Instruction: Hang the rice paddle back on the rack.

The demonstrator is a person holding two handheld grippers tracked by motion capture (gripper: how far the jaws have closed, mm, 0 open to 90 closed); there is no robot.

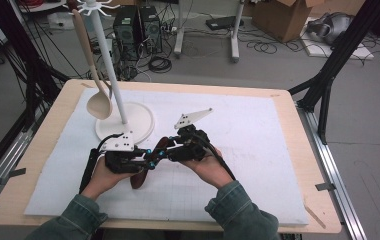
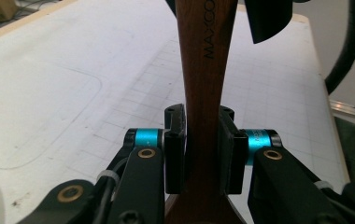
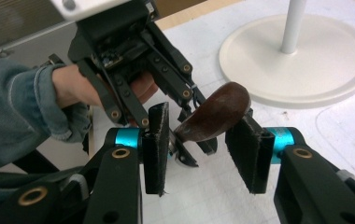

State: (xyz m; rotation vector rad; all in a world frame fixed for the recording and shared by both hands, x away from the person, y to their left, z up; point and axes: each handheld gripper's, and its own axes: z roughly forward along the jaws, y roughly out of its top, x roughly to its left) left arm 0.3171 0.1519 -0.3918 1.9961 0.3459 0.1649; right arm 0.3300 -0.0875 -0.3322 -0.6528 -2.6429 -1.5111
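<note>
The dark wooden spoon (image 2: 203, 93) sits at centre frame in the left gripper view, its neck clamped between the pads of the left claw (image 2: 202, 154); in the high view the spoon (image 1: 139, 179) hangs at lower centre, above the white mat (image 1: 258, 165), its dark end showing below the hands. The left claw (image 1: 145, 159) holds it firmly, jaws narrow on the wood. In the right gripper view the spoon's rounded end (image 3: 215, 112) lies between the pads of the right claw (image 3: 203, 149), which stand partly apart; the right-hand pad looks close to the wood, the left-hand pad is clear of it, so no grip is confirmed. Judgement: a hand-over between claws is in progress, probably ahead of hanging the spoon on the rack (image 1: 109, 60) at upper left of the high view. The next move calls for the right claw (image 1: 167, 150) to seat squarely on the wood and hold before the left lets go. Surroundings: a pale spoon (image 1: 97, 95) already hangs from the rack over its round base (image 1: 140, 122); the table (image 1: 43, 145) is wood-edged. Obstruction: the two claws crowd each other at the spoon, and the pale spoon and pole stand near the likely approach.
</note>
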